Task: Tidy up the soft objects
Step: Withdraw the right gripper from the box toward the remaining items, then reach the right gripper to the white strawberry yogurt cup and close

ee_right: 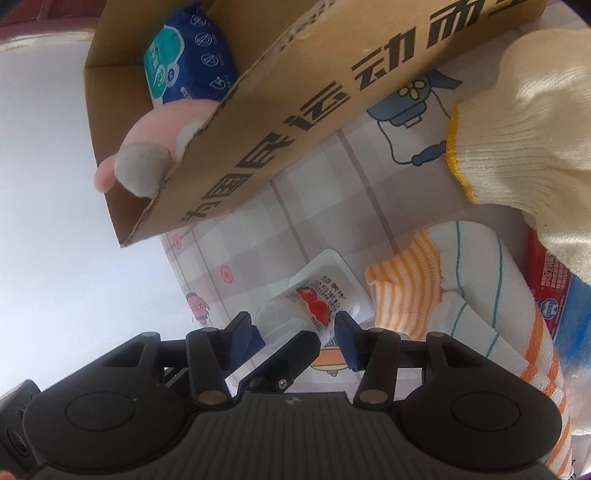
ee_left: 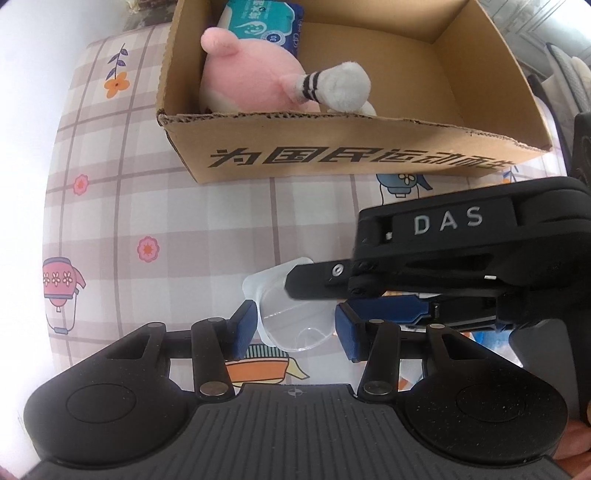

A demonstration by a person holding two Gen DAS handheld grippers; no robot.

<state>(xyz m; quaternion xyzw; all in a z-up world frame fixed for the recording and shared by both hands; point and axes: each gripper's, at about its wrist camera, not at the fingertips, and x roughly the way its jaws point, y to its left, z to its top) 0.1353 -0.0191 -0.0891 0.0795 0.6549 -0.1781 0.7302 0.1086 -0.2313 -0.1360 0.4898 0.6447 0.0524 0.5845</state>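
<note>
The worry sits with the small yogurt cup (ee_left: pixel 291 328). It is thin clear plastic lying on its side, so it can buckle if squeezed or squirt out of a pinch along its rounded wall. Two tools are crowded onto it, and that is the likeliest cause of trouble. If both pull or lift at different moments, the cup could twist free, roll off across the tablecloth (ee_left: pixel 147 206), or strain its foil lid. The fingers could also knock one another, since one black finger of each tool crosses the other's gap.

The cup is a see-through tub with a white flanged rim and a lid printed with a red strawberry. It lies at the lower middle of both views, on the cloth below the cardboard box (ee_left: pixel 332 155).

The left gripper (ee_left: pixel 294 321) points down over it, and its blue pads look pressed against the tub's two sides, so I read it as grasping the cup. The right gripper (ee_right: pixel 291 321) straddles the same cup from the right of the left wrist view. I cannot tell whether its pads actually touch the cup.

In the box at upper left lie a pink plush toy (ee_left: pixel 251 77) and a blue wipes pack (ee_left: pixel 258 22). At the right of the right wrist view are striped socks (ee_right: pixel 443 295) and a knit glove (ee_right: pixel 517 110), still outside the box.
</note>
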